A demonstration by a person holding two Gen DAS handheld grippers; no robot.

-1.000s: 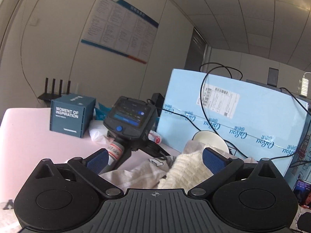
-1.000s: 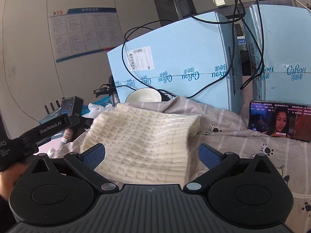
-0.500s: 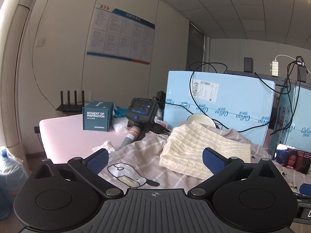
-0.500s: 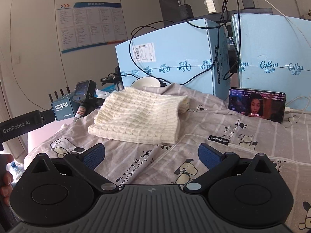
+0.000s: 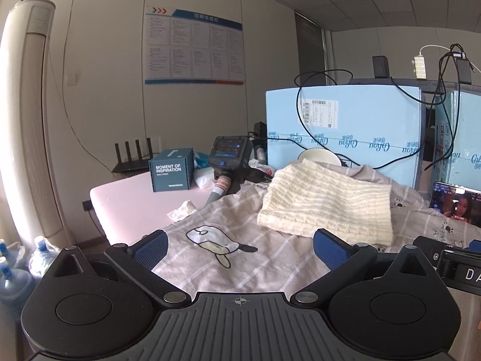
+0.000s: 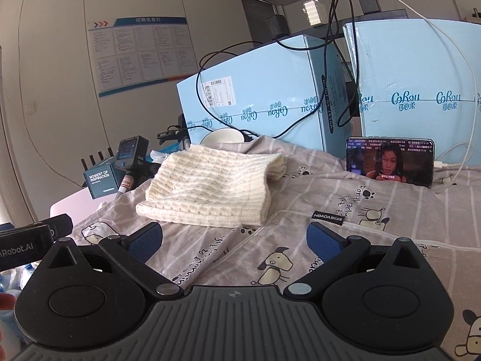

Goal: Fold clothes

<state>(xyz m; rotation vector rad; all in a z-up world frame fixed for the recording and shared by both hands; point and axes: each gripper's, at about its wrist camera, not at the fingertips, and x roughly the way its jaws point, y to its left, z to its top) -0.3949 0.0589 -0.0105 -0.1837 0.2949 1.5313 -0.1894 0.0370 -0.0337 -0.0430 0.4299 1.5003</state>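
Lying folded on the grey cartoon-print bedsheet (image 6: 375, 210), the cream knit sweater (image 6: 207, 189) is seen ahead of both hand-held grippers, apart from their fingers. Compared with the frames a second ago, when it filled the space just beyond the blue pads, the sweater is now viewed from further back, and much more of the sheet is exposed in front of it. The left hand-held gripper (image 5: 239, 248) is held with fingers spread wide and nothing between them; the right hand-held gripper (image 6: 234, 240) is likewise spread and empty. A tall white air conditioner (image 5: 27, 120) and water bottles (image 5: 39, 255) are shown only in the left wrist view. The phone (image 6: 390, 161) is seen whole only in the right wrist view, propped by the blue cartons (image 6: 258, 96).
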